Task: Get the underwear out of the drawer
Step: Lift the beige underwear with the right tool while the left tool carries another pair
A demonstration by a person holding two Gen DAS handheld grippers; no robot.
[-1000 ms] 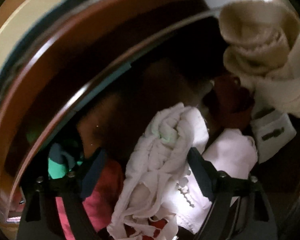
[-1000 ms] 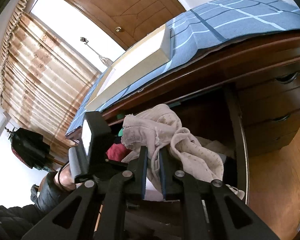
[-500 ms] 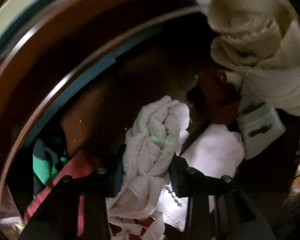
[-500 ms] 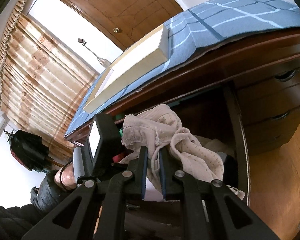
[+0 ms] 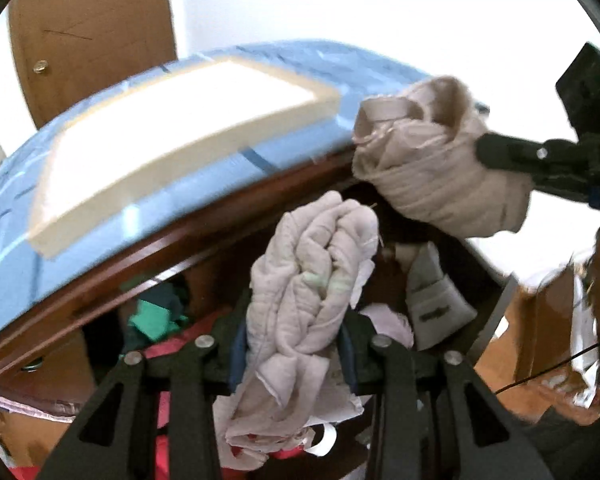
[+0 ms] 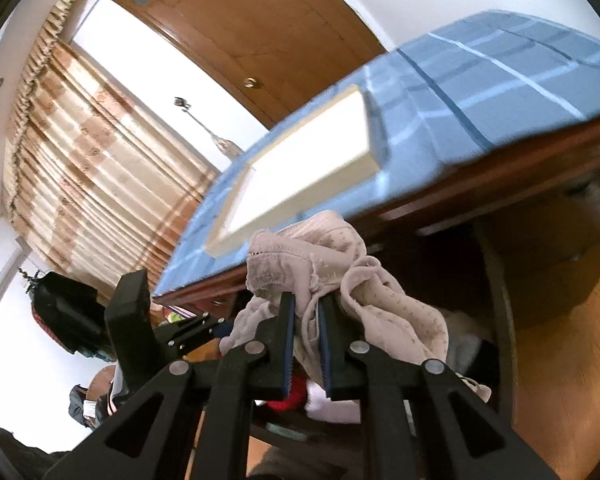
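My left gripper (image 5: 290, 350) is shut on a bunched white underwear (image 5: 312, 276) and holds it up in front of the open drawer (image 5: 172, 304). My right gripper (image 6: 305, 344) is shut on a beige dotted underwear (image 6: 364, 280), also lifted above the drawer (image 6: 496, 320). In the left wrist view the right gripper (image 5: 512, 156) shows at the upper right with the beige underwear (image 5: 432, 168) hanging from it. In the right wrist view the left gripper (image 6: 188, 332) shows at the lower left.
The drawer holds more clothes: green cloth (image 5: 152, 316), red cloth (image 5: 172, 348), a white folded piece (image 5: 432, 304). Above it is a wooden top with a blue checked cloth (image 6: 480, 92) and a cream tray (image 5: 172, 136). Cardboard box (image 5: 540, 320) at right. Wooden floor (image 6: 560, 360).
My left gripper closed on the white underwear and lifted it up out of the dark drawer into the light. My right gripper rose a little with the beige underwear.
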